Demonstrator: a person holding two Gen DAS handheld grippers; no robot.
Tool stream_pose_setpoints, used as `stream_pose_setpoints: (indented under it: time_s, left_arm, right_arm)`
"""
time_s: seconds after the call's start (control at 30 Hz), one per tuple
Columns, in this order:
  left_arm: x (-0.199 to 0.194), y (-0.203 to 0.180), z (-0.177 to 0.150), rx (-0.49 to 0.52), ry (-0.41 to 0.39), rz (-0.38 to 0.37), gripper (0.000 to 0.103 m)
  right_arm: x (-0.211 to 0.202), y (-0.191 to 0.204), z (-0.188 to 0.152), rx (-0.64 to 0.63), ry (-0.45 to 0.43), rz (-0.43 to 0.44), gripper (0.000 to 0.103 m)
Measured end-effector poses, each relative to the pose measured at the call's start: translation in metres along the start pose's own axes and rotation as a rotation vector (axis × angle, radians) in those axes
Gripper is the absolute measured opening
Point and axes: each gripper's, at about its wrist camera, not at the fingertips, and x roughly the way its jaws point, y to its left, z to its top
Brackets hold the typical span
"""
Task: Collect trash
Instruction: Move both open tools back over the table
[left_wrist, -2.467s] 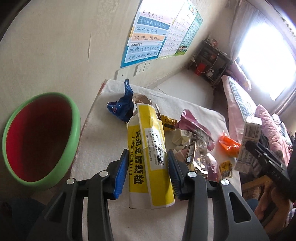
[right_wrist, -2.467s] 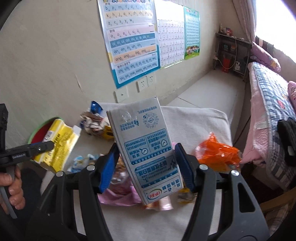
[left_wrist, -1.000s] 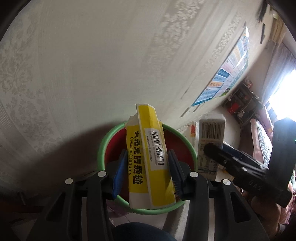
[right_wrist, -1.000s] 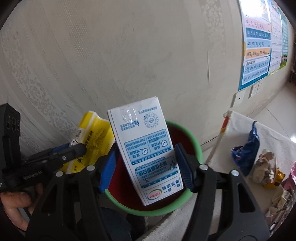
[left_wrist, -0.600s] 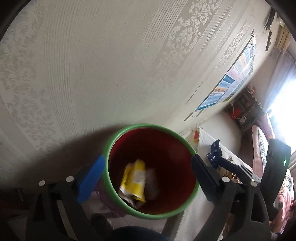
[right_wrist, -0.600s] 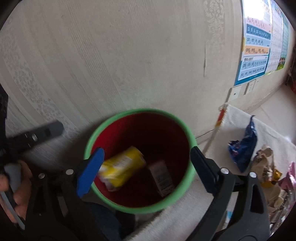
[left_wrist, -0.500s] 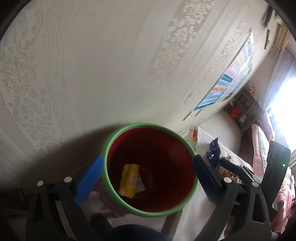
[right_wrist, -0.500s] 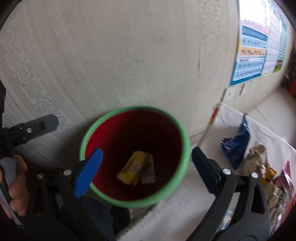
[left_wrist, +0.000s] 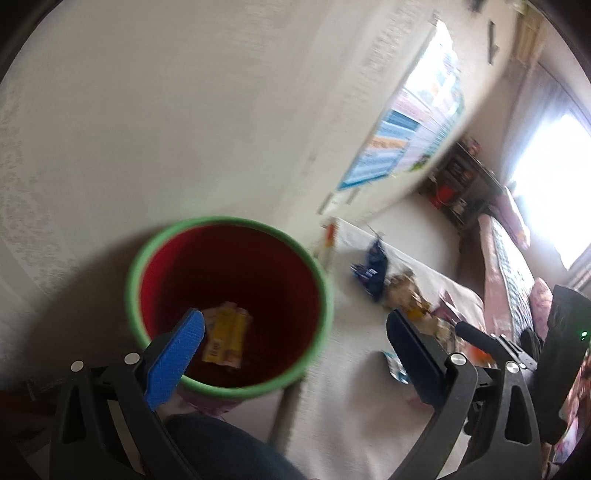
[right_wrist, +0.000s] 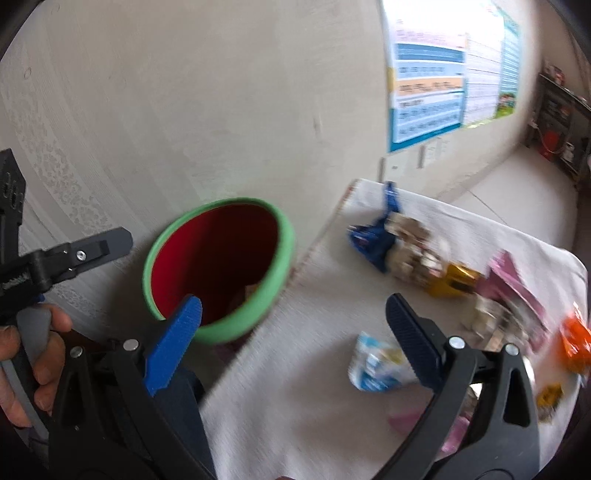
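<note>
A red bin with a green rim (left_wrist: 321, 325) (right_wrist: 284, 254) stands on the floor beside the white-cloth table (right_wrist: 295, 387). A yellow box (left_wrist: 227, 339) and a carton lie at its bottom. My left gripper (left_wrist: 295, 332) is open and empty over the bin's right side. My right gripper (right_wrist: 293, 325) is open and empty above the table edge by the bin. Trash lies on the table: a blue wrapper (right_wrist: 373, 232), a gold wrapper (right_wrist: 454, 282), a pink packet (right_wrist: 513, 284), a white-blue packet (right_wrist: 373, 363), an orange wrapper (right_wrist: 574, 343).
A patterned wall with posters (right_wrist: 443, 70) runs behind the bin and table. A bed (left_wrist: 509, 266) and a dark shelf (left_wrist: 461, 192) stand at the far right. The left gripper's handle and the hand holding it (right_wrist: 29, 332) show in the right wrist view.
Both grippers opened and dropped the yellow box and the white carton into the bin. Both views now swing right toward the table, with motion blur.
</note>
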Motion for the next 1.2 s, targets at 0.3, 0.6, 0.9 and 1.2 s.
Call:
stream_pose_setpoints:
  time_s: [0.3, 0.6, 0.9, 1.2]
  left_arm:
    - [0.029, -0.073, -0.037, 0.116, 0.083, -0.092, 0.095]
    - [0.046, -0.122, -0.057, 0.222, 0.151, -0.137, 0.095]
    - [0.072, -0.145, -0.075, 0.361, 0.220, -0.103, 0.095]
    - [0.092, -0.164, -0.082, 0.453, 0.284, -0.112, 0.095]
  right_arm:
    - [-0.062, -0.077, -0.045, 0.110, -0.044, -0.101, 0.098]
    - [-0.091, -0.136, -0.084, 0.216, -0.043, -0.186, 0.098]
    - [-0.103, -0.186, -0.100, 0.279, -0.032, -0.249, 0.098]
    - [-0.103, -0.240, -0.129, 0.373, 0.002, -0.305, 0.098]
